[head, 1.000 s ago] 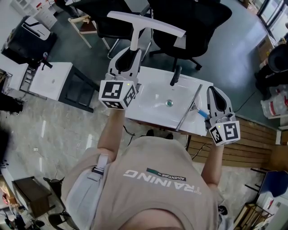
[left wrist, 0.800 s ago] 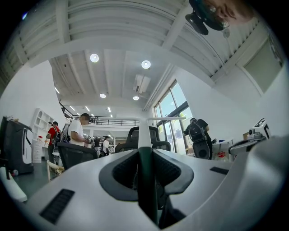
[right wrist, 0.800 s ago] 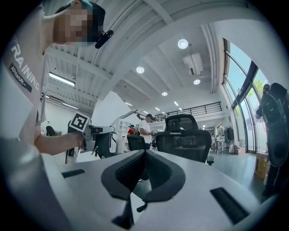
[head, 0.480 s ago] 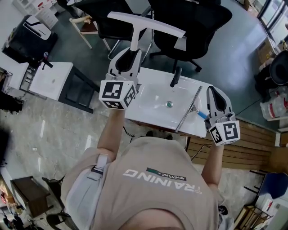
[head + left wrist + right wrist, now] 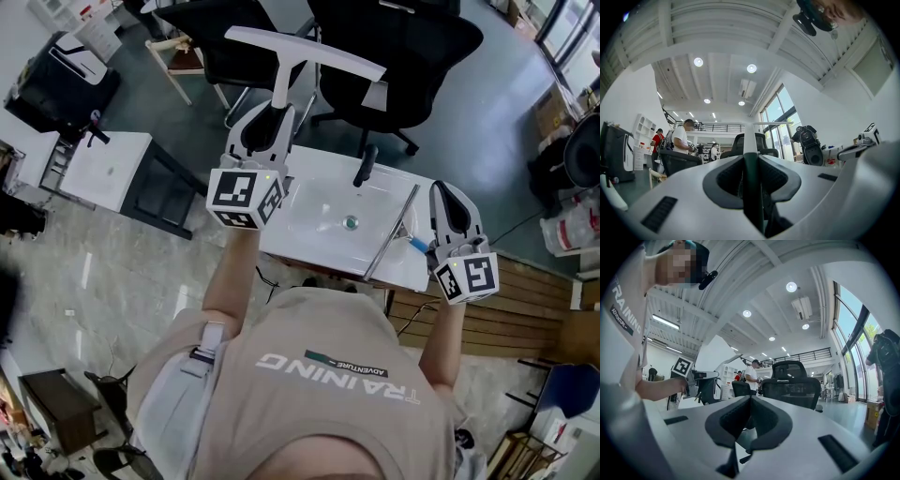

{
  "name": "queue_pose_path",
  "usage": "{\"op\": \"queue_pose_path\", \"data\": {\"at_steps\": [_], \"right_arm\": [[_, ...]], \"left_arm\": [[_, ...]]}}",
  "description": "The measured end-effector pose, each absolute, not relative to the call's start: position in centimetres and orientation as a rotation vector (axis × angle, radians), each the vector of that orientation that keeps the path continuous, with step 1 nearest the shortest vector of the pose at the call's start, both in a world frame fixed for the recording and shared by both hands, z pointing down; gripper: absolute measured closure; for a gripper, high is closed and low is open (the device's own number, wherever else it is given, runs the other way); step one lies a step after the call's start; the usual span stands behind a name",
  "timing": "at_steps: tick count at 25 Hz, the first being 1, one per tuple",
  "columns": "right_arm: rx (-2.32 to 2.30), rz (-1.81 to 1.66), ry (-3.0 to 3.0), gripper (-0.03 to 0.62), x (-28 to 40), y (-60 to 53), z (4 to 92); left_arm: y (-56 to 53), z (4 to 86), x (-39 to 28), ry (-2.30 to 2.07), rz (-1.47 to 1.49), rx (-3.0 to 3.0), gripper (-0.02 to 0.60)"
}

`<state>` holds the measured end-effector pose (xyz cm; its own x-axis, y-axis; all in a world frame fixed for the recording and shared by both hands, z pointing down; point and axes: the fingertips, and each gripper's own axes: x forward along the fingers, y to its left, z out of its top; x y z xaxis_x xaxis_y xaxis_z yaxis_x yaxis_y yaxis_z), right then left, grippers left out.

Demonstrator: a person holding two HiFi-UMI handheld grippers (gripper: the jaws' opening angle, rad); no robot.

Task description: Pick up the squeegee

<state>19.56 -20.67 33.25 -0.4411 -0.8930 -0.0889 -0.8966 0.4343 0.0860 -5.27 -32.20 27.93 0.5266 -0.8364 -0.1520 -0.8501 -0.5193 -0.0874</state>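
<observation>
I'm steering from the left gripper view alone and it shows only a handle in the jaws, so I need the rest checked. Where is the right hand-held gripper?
Observer: The right hand-held gripper hovers at the right edge of the white sink.
Operator: Is it carrying anything?
Observer: No. Its jaws are together with nothing between them.
Operator: What lies in the sink?
Observer: A metal rod lies slanted across its right side.
</observation>
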Motion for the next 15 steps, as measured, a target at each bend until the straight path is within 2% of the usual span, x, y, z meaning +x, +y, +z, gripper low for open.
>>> {"op": "queue_pose_path", "data": {"at_steps": [15], "right_arm": [[-1.685,0.211,2.612,0.563,20.14,-21.16,33.3]], "left_arm": [[-32.73,28.09,-5.17,1.452,0.134,-2.613,0.48]]}}
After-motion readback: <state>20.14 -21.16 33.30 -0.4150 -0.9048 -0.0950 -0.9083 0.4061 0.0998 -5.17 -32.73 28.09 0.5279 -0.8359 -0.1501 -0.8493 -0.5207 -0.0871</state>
